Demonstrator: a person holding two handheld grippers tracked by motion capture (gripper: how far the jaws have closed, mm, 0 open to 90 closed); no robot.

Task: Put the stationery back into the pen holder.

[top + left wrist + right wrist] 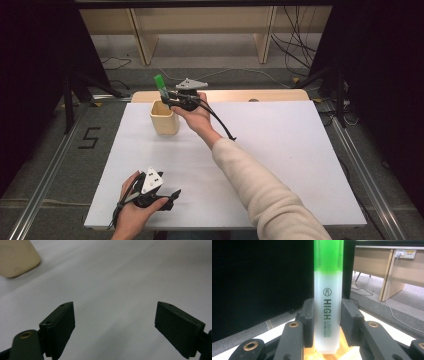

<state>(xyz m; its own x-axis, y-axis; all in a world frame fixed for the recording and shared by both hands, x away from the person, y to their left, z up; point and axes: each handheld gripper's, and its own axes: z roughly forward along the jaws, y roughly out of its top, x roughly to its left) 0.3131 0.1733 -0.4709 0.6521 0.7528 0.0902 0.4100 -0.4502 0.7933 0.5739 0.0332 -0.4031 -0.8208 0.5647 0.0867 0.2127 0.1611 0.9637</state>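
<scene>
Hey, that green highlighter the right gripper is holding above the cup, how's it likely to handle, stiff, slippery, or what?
The highlighter looks like rigid plastic, so it probably stays stiff; it stands straight between the right gripper jaws. Its smooth, glossy barrel may slip if the grip loosens. It seems light, since a pinch low on the barrel holds it upright above the cup.

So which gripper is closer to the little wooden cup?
Right. The right gripper hangs just above the cup, clamping a green highlighter. The left gripper sits open near the table's front edge.
</scene>
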